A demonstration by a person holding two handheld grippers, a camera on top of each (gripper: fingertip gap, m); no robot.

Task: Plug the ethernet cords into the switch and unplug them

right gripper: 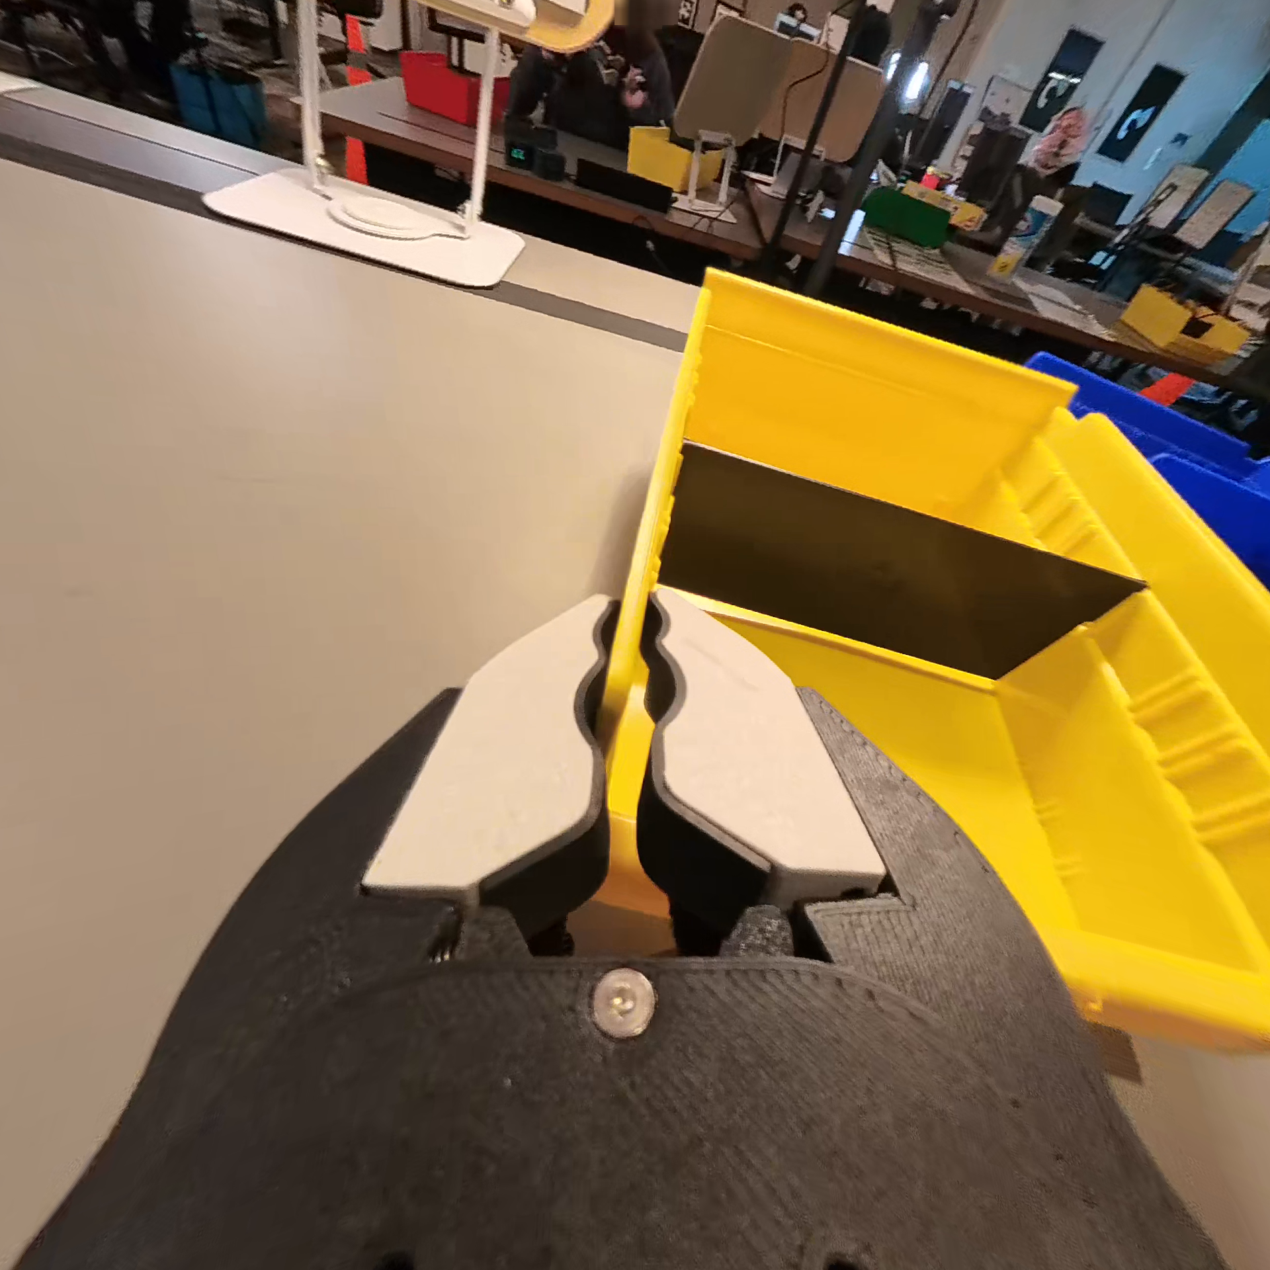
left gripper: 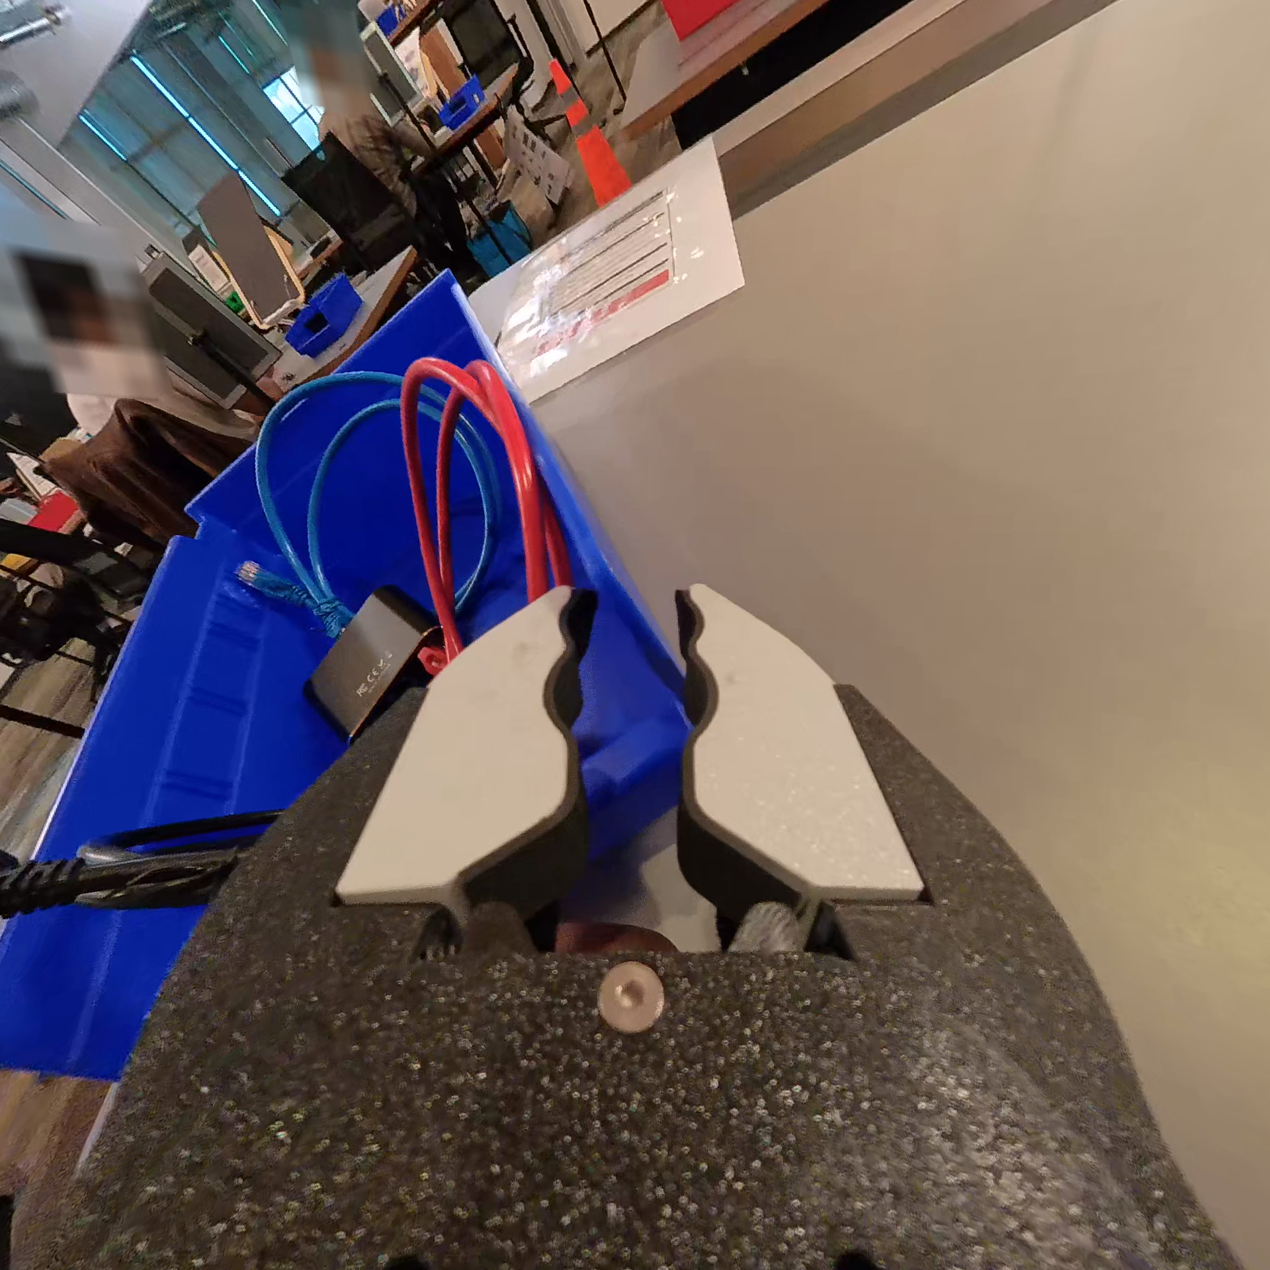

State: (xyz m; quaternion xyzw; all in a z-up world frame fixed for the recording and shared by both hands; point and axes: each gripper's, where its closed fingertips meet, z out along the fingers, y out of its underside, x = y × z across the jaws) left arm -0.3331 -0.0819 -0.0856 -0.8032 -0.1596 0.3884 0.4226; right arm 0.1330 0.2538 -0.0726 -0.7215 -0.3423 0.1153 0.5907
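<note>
In the left wrist view a blue bin holds a coiled blue ethernet cord, a coiled red ethernet cord and a small dark switch. My left gripper is open and empty, its jaws astride the bin's right wall near the front corner. In the right wrist view my right gripper is shut on the left wall of a yellow bin, which has a black divider across it and looks tilted.
A grey table lies under both bins. A laminated sheet lies behind the blue bin. A white lamp base stands at the table's far edge. A blue bin sits beyond the yellow one. Cluttered benches and people fill the background. The gap from one gripper's tips to the other's is roughly 55 cm.
</note>
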